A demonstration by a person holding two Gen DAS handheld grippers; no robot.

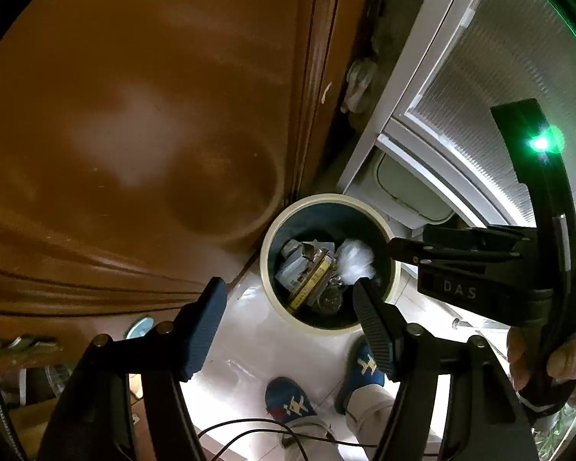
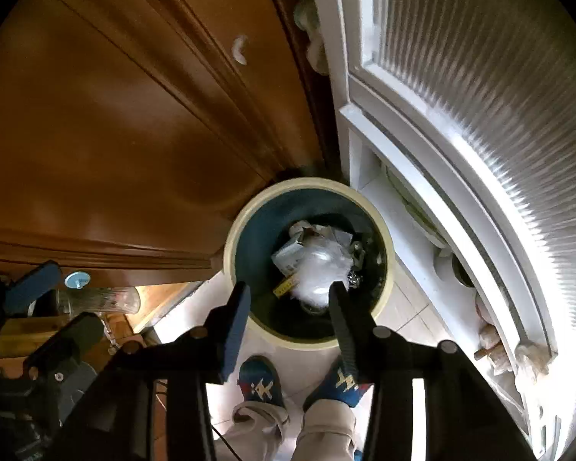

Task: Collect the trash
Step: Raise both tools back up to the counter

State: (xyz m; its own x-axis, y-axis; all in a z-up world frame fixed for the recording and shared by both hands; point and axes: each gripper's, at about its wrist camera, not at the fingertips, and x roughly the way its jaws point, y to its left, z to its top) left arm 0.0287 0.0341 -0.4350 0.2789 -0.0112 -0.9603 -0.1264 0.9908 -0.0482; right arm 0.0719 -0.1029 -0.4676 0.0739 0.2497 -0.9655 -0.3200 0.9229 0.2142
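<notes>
A round bin with a cream rim and dark blue inside stands on the floor by a brown wooden door; it also shows in the right wrist view. Boxes, wrappers and a white crumpled wad lie in it. In the right wrist view a clear crumpled plastic piece lies on top of the trash. My left gripper is open and empty above the bin's near rim. My right gripper is open and empty above the bin; it also shows in the left wrist view, over the bin's right rim.
A brown wooden door is left of the bin, a white door with ribbed glass to the right. The person's blue slippers stand on the pale floor just before the bin. A clear glass lies at the left.
</notes>
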